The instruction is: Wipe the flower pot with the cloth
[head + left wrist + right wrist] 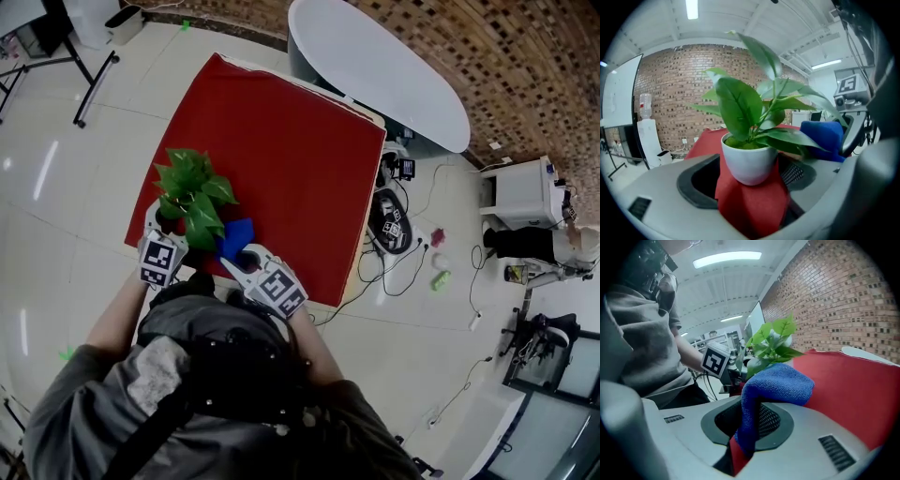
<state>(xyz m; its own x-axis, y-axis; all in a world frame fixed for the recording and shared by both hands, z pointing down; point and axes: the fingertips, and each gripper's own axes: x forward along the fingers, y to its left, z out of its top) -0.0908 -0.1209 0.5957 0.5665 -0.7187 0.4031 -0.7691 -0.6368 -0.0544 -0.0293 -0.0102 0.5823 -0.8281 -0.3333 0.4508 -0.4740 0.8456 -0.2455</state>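
Observation:
A flower pot (pixel 749 164), white with a leafy green plant (pixel 192 192), stands near the front left corner of the red table (pixel 291 141). My left gripper (pixel 167 236) holds the pot, with a jaw against each side (pixel 750 185). The blue cloth (pixel 774 389) is folded and hangs out of my right gripper (pixel 749 425), which is shut on it. In the head view the cloth (pixel 234 237) sits just right of the plant, with the right gripper (pixel 242 260) behind it. From the left gripper view the cloth (pixel 824 137) shows close beside the leaves, apart from the pot wall.
A white oval table (pixel 375 61) stands beyond the red table's far edge. Cables and small devices (pixel 389 220) lie on the floor at the right. A white cabinet (pixel 525 192) is farther right. The table's front edge is right below both grippers.

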